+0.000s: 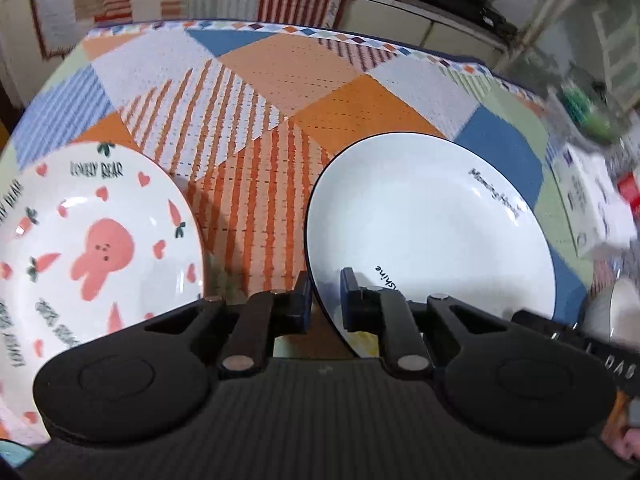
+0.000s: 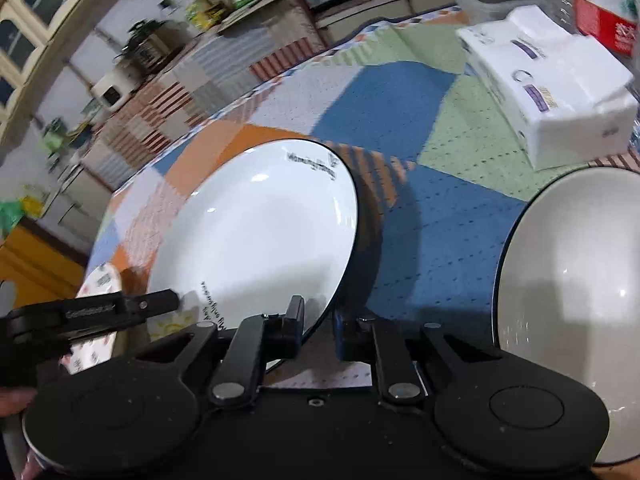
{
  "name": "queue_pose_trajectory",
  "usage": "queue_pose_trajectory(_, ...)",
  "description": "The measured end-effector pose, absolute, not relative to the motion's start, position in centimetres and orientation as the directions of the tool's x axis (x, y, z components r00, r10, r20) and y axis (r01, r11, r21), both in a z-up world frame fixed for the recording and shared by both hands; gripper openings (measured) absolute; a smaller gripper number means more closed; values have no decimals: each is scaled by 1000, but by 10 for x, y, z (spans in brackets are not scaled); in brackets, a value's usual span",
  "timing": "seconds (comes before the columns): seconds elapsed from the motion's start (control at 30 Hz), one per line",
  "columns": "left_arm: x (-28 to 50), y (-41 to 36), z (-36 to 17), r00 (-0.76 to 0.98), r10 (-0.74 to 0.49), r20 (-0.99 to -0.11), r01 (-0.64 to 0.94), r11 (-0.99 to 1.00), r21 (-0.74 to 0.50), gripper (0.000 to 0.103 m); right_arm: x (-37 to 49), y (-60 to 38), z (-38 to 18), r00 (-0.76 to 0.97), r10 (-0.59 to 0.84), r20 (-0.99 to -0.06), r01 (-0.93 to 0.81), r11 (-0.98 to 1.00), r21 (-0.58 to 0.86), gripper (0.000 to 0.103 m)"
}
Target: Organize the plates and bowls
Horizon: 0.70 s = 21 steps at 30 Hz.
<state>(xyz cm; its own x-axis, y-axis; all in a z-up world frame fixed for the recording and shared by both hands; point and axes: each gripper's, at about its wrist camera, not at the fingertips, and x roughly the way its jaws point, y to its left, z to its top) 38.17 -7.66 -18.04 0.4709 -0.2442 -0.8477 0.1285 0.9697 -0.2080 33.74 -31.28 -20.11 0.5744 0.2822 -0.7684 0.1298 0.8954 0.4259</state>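
Note:
A white plate with a dark rim and black lettering point(image 1: 428, 232) is held by both grippers over the patchwork tablecloth. My left gripper point(image 1: 326, 300) is shut on its near left rim. My right gripper point(image 2: 319, 326) is shut on its near right rim, and the plate shows tilted in the right wrist view point(image 2: 256, 232). The left gripper's finger point(image 2: 120, 306) shows at the plate's left edge there. A white plate with a pink rabbit and carrots point(image 1: 88, 248) lies to the left. A grey-white bowl with a dark rim point(image 2: 572, 300) stands to the right.
A white tissue pack point(image 2: 552, 92) lies at the back right of the table, with a red-labelled container point(image 2: 604, 16) behind it. The patchwork tablecloth point(image 1: 280, 80) covers the table. Kitchen counters with bottles stand beyond the far edge.

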Motion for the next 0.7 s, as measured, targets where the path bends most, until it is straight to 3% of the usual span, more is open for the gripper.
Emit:
queue_pose_trajectory(0.2, 348, -72, -164, 467, -255, -847, 193, 964, -183, 13, 319, -313, -190, 553, 313, -772, 94, 897, 432, 19)
queue_pose_trajectory(0.7, 269, -22, -141, 304, -399, -865, 275, 906, -321, 13, 234, -296, -160, 542, 373, -753, -38, 906, 422, 20)
